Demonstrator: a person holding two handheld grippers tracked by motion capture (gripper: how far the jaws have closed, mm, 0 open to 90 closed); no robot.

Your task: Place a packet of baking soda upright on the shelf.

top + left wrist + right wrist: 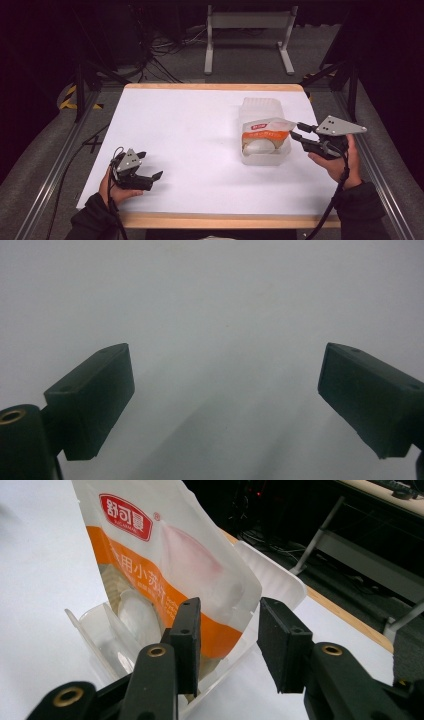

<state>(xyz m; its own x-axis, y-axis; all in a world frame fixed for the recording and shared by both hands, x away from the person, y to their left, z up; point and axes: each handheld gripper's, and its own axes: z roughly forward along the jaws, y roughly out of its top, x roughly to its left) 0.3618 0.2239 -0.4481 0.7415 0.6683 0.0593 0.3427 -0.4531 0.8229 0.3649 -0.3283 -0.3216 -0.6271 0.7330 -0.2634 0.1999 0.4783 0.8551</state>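
Note:
A white and orange pouch (pixel 265 134) with a red label stands tilted in a clear plastic container (pixel 261 107) right of the table's middle. In the right gripper view the pouch (pixel 150 555) rises from the container (pixel 280 577). My right gripper (pixel 296 131) is at the pouch's right edge, held by a hand. Its jaws (pixel 227 630) stand apart around the pouch's lower corner and the container's rim, and the pads do not press on either. My left gripper (pixel 150 165) rests at the front left, open (pixel 225 390) over bare table with nothing between the jaws.
The white table (pixel 190 125) has a wooden edge at front and back. Metal rails (pixel 55 165) run along both sides. A white frame stand (pixel 247 30) and cables lie on the floor beyond the far edge.

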